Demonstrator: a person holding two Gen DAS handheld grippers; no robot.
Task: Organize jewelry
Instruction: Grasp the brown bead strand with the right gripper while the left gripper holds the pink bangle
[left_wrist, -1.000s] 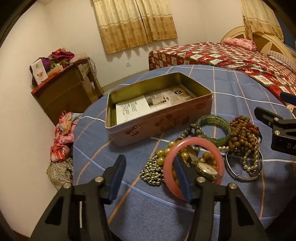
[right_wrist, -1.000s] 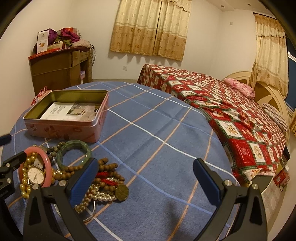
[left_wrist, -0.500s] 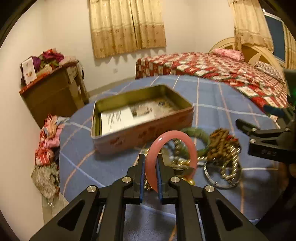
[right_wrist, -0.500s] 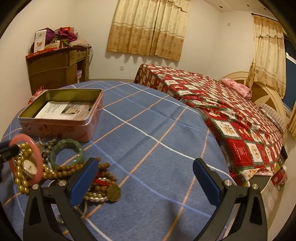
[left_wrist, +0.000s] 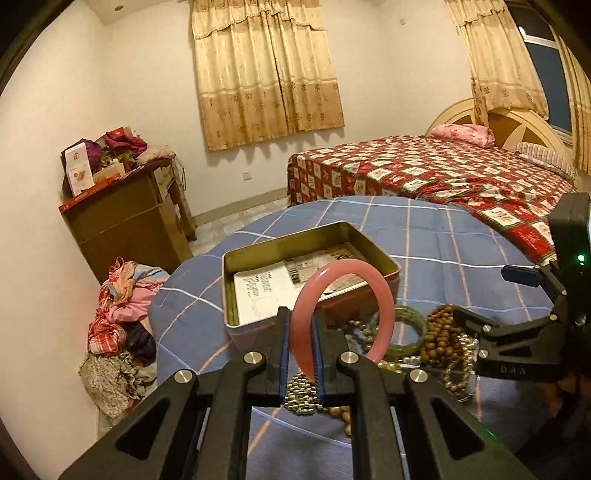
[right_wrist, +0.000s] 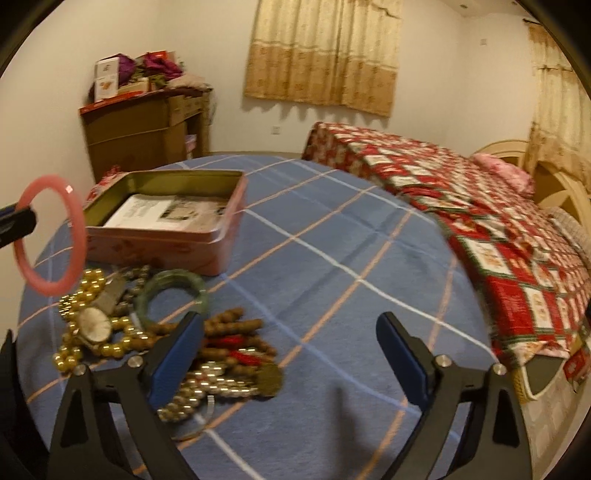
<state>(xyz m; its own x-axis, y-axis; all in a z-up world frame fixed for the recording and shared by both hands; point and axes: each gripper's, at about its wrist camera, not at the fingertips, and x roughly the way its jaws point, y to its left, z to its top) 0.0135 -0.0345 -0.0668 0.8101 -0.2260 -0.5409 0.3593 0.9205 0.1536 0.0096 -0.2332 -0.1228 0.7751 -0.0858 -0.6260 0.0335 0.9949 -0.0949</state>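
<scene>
My left gripper (left_wrist: 300, 343) is shut on a pink bangle (left_wrist: 384, 295) and holds it in the air above the jewelry pile, in front of the open pink tin (left_wrist: 258, 258). The bangle also shows in the right wrist view (right_wrist: 79, 225), raised left of the tin (right_wrist: 166, 240). On the blue checked tablecloth (right_wrist: 332, 258) lie a green bangle (right_wrist: 166, 284), a wristwatch (right_wrist: 94, 325), gold beads (right_wrist: 74, 354), brown wooden beads (right_wrist: 229, 325) and pearl strands (right_wrist: 207, 387). My right gripper (right_wrist: 291, 354) is open and empty just above the pile's right side.
The tin holds a printed paper (left_wrist: 266, 291). A bed with a red patterned cover (right_wrist: 480, 206) stands right of the table. A wooden cabinet (left_wrist: 122, 221) with clutter on top stands by the left wall, with a heap of clothes (left_wrist: 118, 314) on the floor beside it.
My left gripper closed on the pink bangle and lifted it off the pile toward the tin. My right gripper moved slightly closer over the pile, still open.
</scene>
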